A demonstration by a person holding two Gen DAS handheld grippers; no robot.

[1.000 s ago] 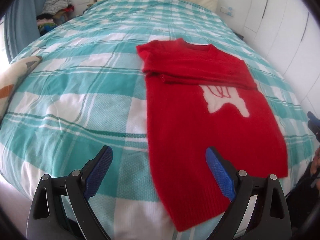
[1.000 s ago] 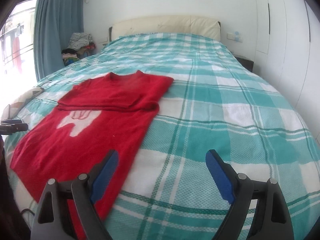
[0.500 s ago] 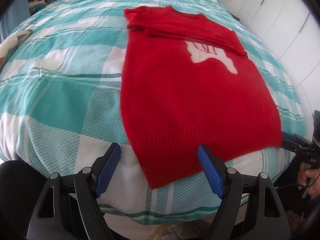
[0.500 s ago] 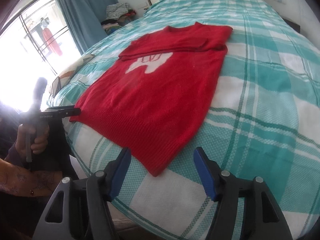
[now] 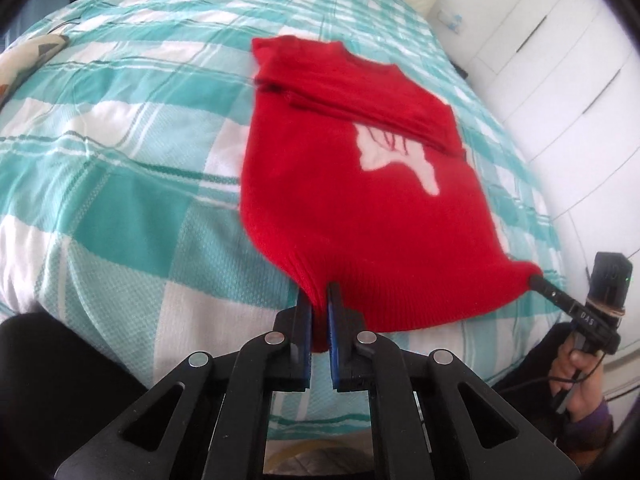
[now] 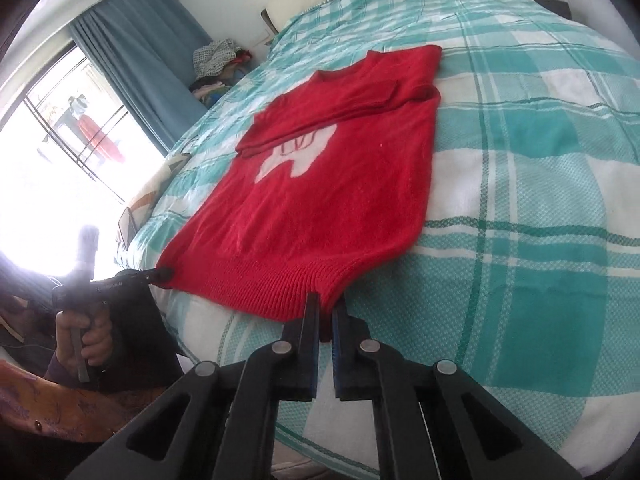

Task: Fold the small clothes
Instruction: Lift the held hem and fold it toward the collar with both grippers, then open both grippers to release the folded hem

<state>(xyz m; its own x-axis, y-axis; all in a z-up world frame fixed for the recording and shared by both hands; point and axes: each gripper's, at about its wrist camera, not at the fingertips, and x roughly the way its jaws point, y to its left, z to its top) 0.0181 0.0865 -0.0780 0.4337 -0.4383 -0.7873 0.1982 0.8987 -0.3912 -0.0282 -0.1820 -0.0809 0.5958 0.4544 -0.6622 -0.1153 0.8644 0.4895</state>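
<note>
Sleeves are folded in on the red sweater (image 5: 360, 208); left tool (image 5: 319, 300) and right tool (image 6: 328, 308) each pinch a bottom corner right in front; the fold up toward the neck is left.

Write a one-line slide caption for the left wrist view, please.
Left gripper and right gripper each clamp a hem corner of the red sweater on the plaid bed.

red sweater (image 5: 352, 200) spread on bed (image 5: 120, 160) | hem corners pinched by left gripper (image 5: 319, 312), right gripper (image 5: 538, 280) | near edge
</note>
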